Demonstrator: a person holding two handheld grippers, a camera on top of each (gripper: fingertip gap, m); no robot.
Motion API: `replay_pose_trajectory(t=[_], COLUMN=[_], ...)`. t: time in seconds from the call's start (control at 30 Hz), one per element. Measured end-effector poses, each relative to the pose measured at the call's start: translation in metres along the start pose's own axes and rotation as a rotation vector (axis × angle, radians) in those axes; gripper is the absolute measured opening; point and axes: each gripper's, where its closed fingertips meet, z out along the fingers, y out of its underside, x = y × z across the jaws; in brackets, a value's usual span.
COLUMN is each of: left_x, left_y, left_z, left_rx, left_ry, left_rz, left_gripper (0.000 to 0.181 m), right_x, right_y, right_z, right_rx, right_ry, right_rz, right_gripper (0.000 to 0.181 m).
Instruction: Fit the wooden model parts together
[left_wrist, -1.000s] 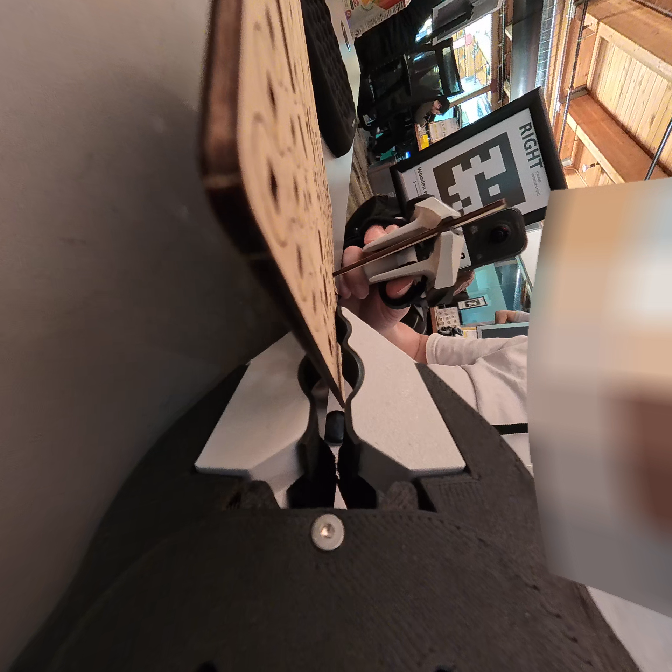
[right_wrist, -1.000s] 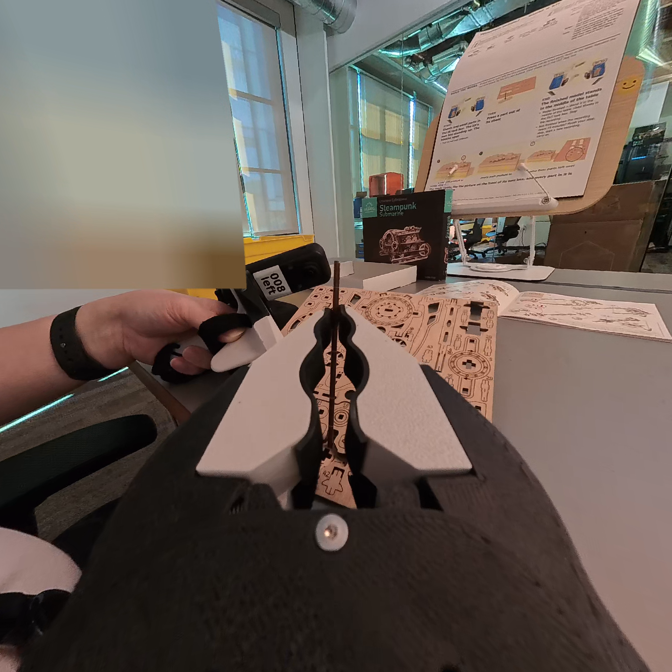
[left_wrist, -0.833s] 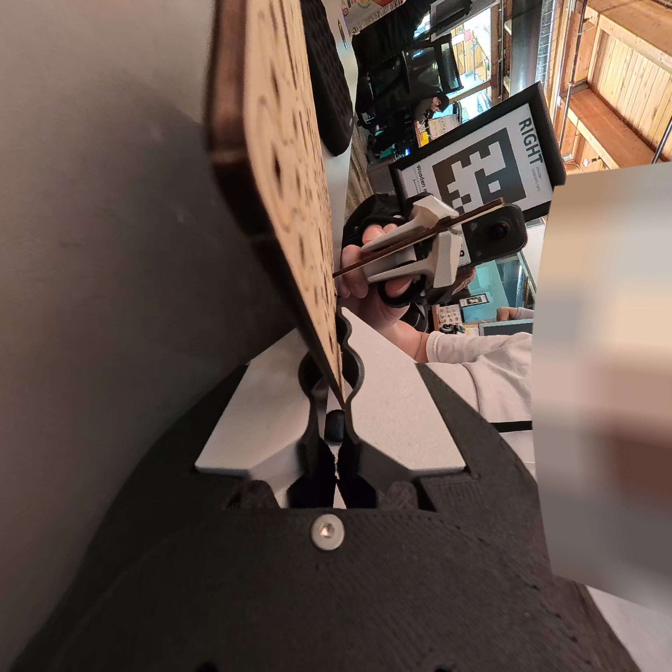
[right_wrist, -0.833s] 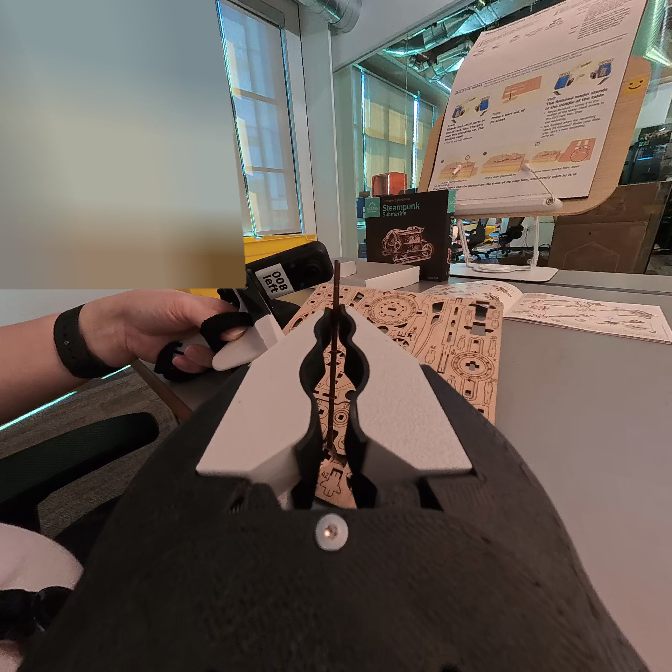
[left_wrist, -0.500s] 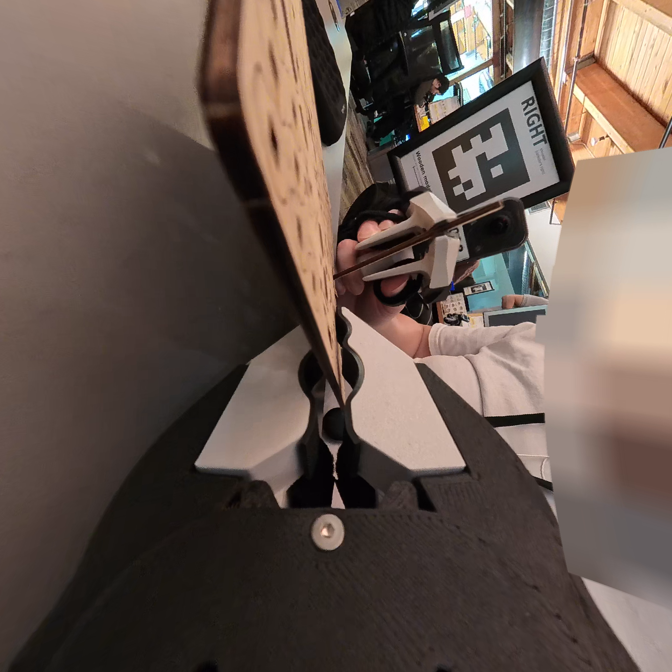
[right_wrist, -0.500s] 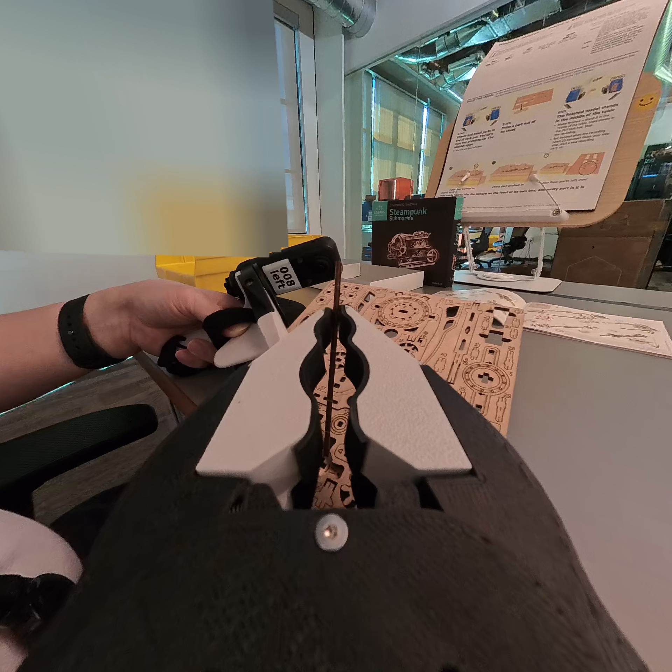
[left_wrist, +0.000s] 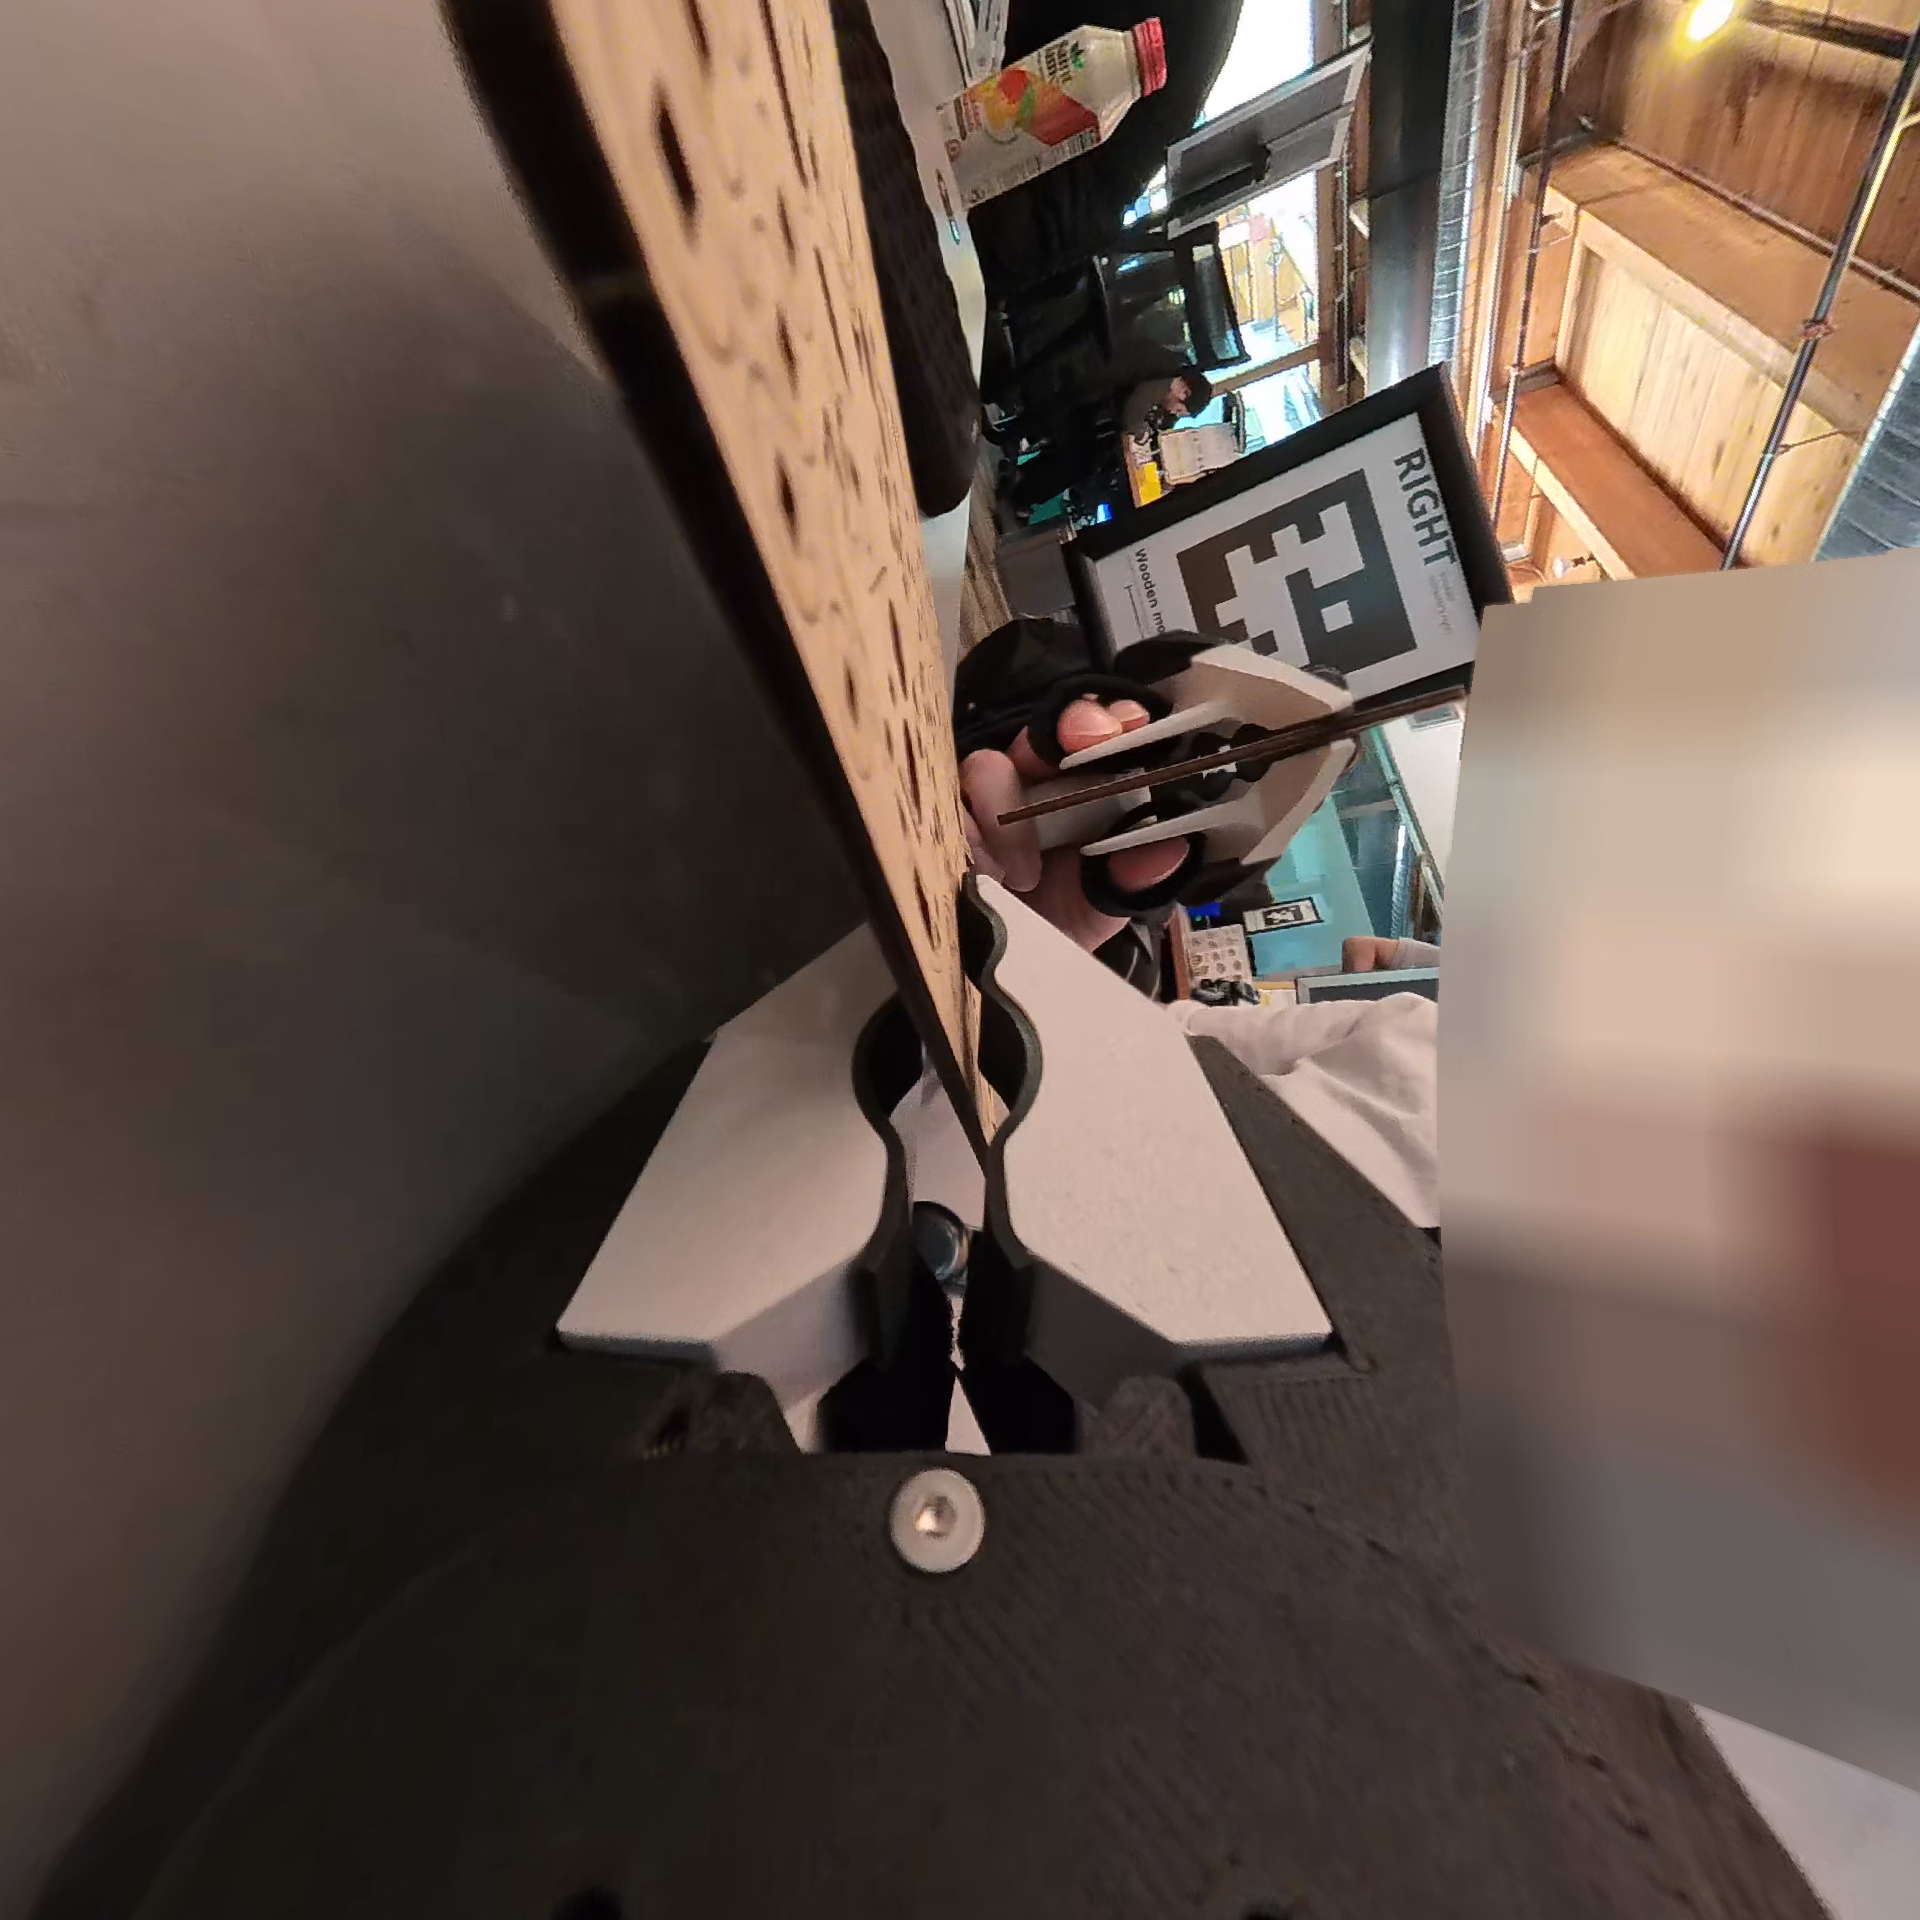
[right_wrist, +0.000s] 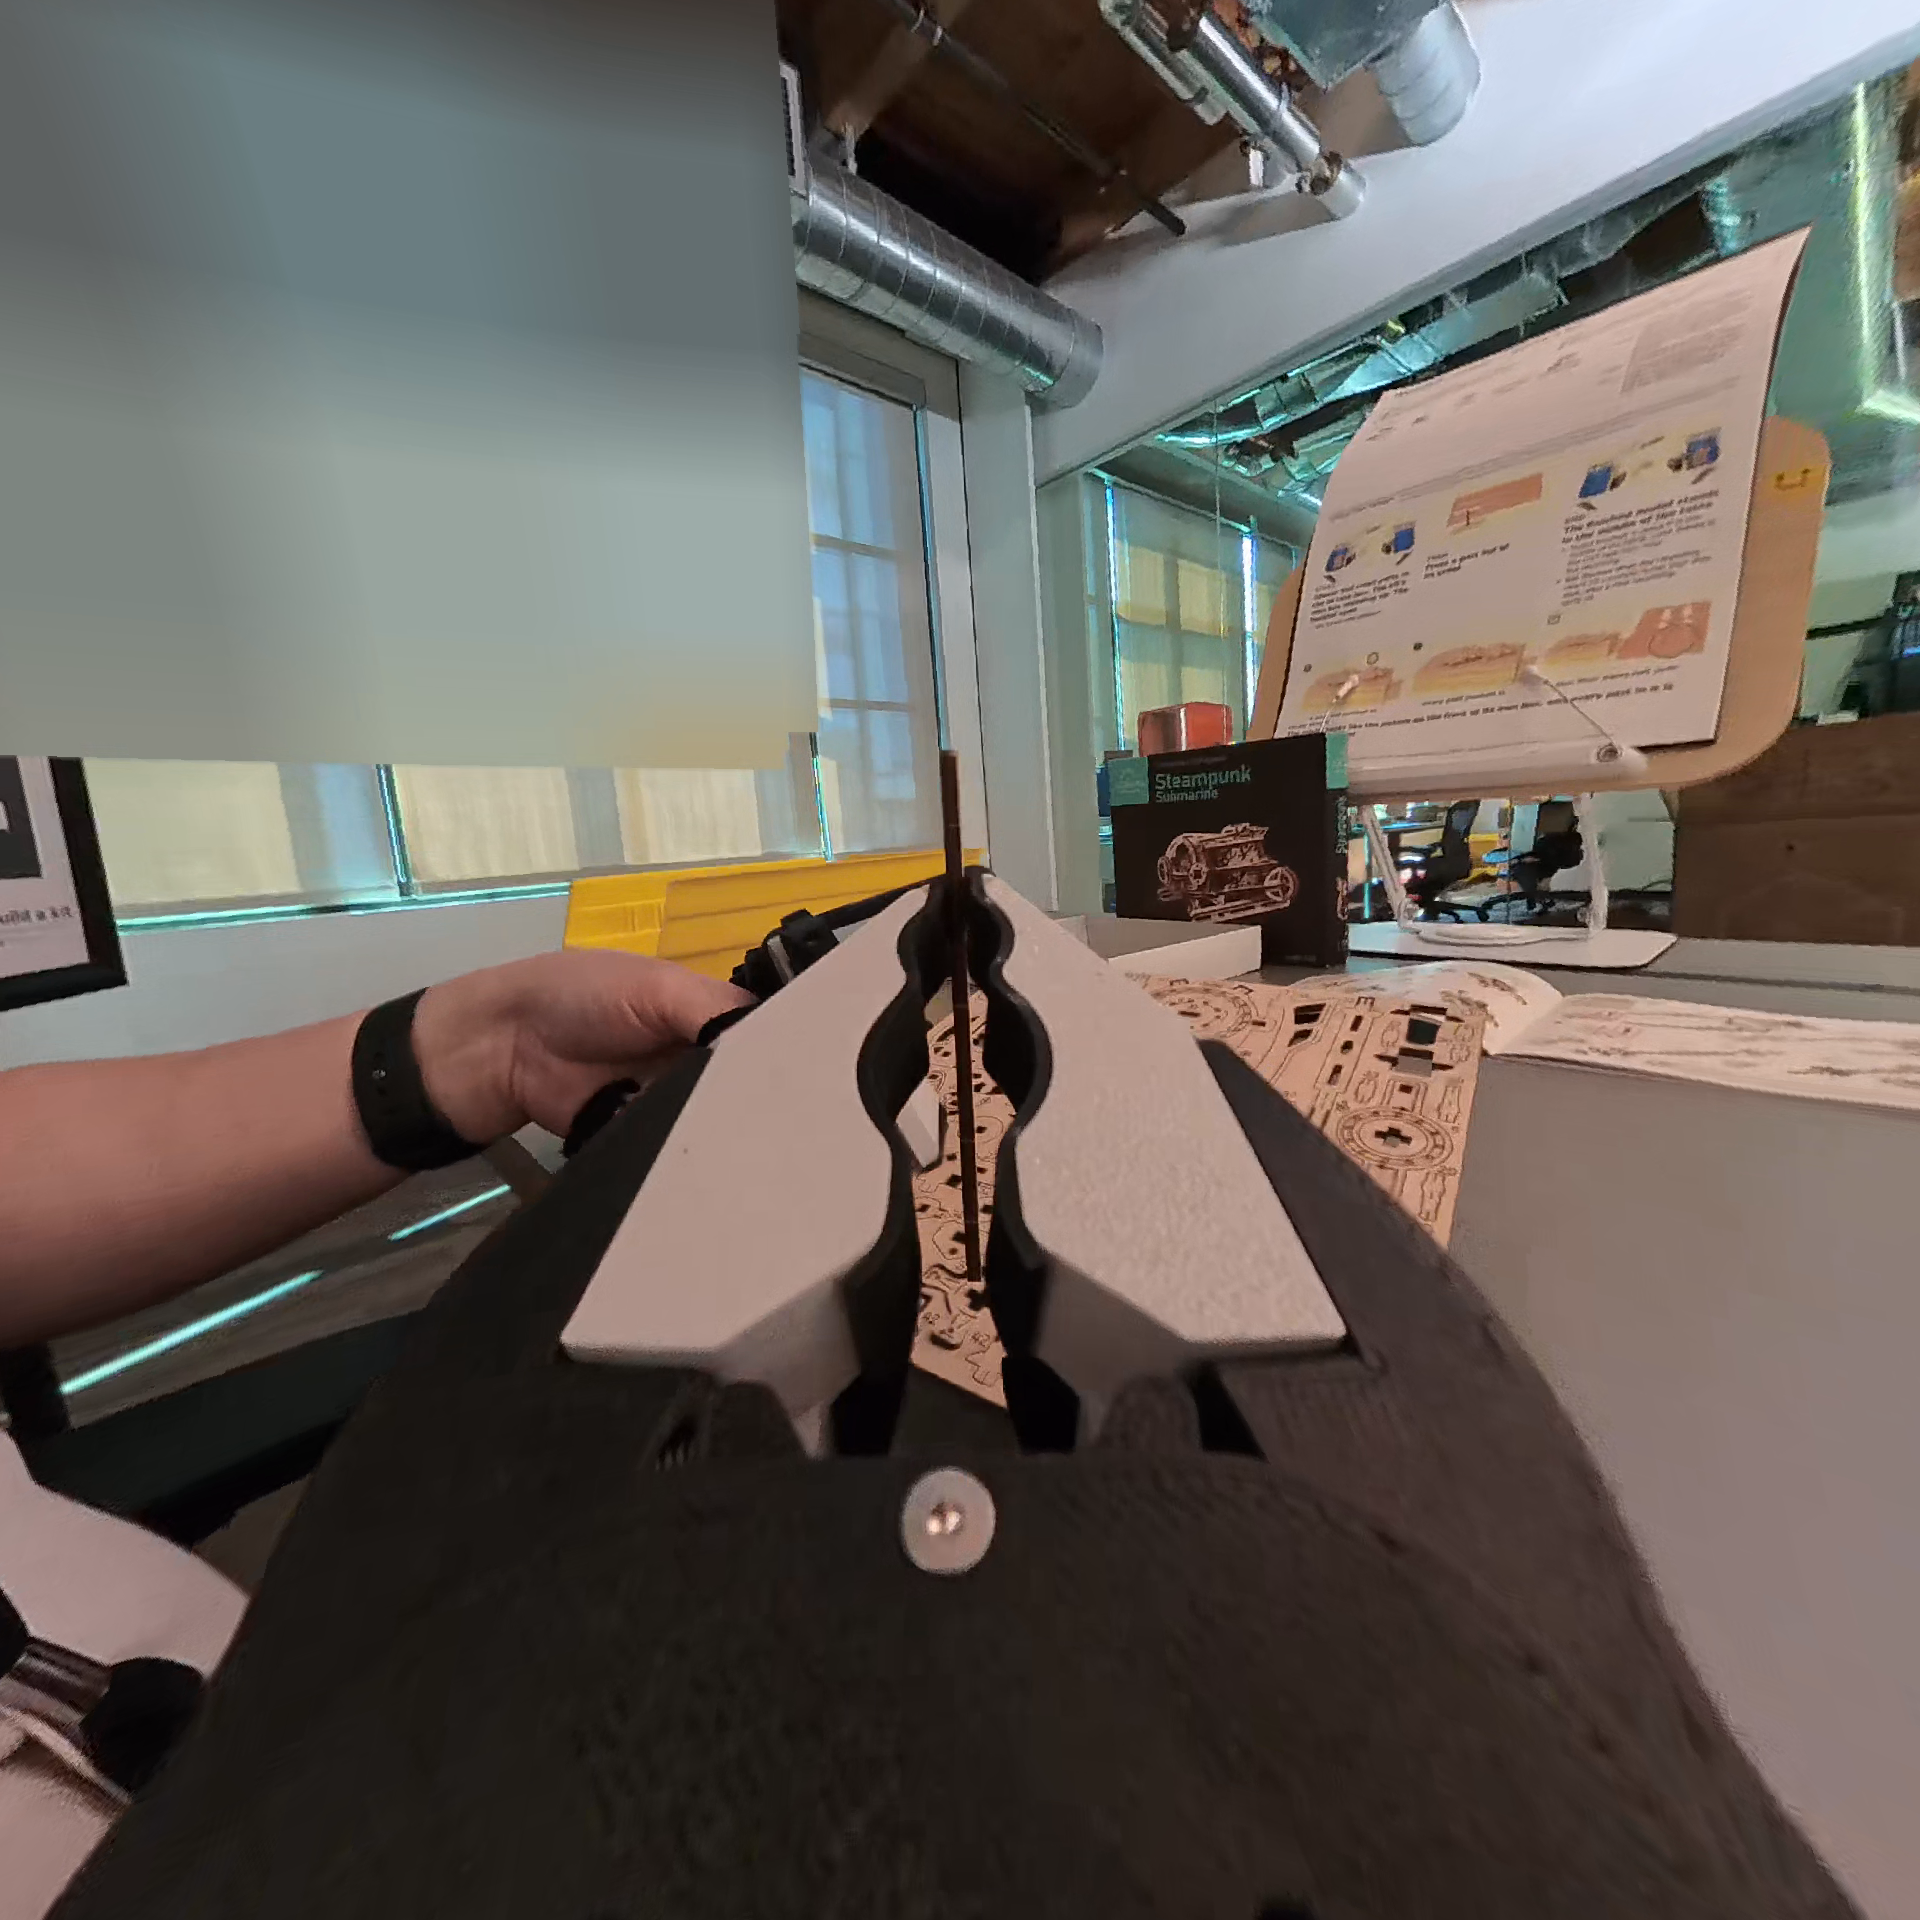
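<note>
The left gripper (left_wrist: 961, 1023) has its jaws pressed onto the corner of a laser-cut wooden sheet (left_wrist: 800, 416), which rises toward the upper left of the frame, lifted off the grey counter (left_wrist: 260, 727). The right gripper (right_wrist: 961, 1039) has its jaws closed on a thin wooden part (right_wrist: 954, 935), seen edge-on at frame centre; in the left wrist view that part (left_wrist: 1236, 753) shows as a dark strip right of centre, apart from the sheet. Below it the sheet (right_wrist: 1382, 1091) extends toward an open instruction booklet (right_wrist: 1662, 1029) at right. A black kit box (right_wrist: 1226, 857) stands behind; its contents cannot be seen. Bare counter (right_wrist: 1683, 1351) fills the lower right.
</note>
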Motion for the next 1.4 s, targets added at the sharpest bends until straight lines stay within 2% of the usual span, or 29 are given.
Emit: replay_pose_trajectory(t=[0.3,0.57,0.7,0.87,0.97,1.03,1.1,1.17,1.27,1.4], left_x=[-0.005,0.008,0.024,0.031,0.036,0.044,0.054,0.064,0.070,0.061], left_y=[0.001,-0.016,-0.039,-0.076,-0.094,-0.105,-0.115,-0.125,-0.134,-0.133], left_z=[0.002,-0.010,-0.026,-0.063,-0.091,-0.104,-0.114,-0.120,-0.121,-0.116], left_rx=[-0.003,0.082,0.159,0.301,0.382,0.439,0.500,0.545,0.574,0.544], left_ry=[-0.070,-0.175,-0.344,-0.724,-0.970,-1.066,-1.120,-1.169,-1.187,-1.162], left_rz=[0.049,0.210,0.400,0.633,0.751,0.796,0.819,0.851,0.880,0.855], left_gripper=[0.001,0.001,0.001,0.000,0.000,0.000,0.000,0.000,0.000,0.000], right_x=[0.005,0.009,0.013,0.027,0.049,0.071,0.088,0.094,0.094,0.086], right_y=[0.021,-0.018,-0.031,-0.031,-0.027,-0.027,-0.033,-0.033,-0.037,-0.025], right_z=[0.002,0.000,0.001,-0.002,-0.006,-0.007,-0.001,0.016,0.042,0.064], right_rx=[-0.065,0.037,0.051,0.018,-0.056,-0.122,-0.191,-0.293,-0.350,-0.379], right_ry=[0.030,0.005,0.004,0.060,0.169,0.287,0.385,0.414,0.421,0.370], right_rz=[0.034,0.107,0.097,0.070,0.053,0.004,-0.077,-0.147,-0.241,-0.199], right_gripper=[0.002,0.002,0.002,0.003,0.002,0.002,0.002,0.002,0.002,0.002])
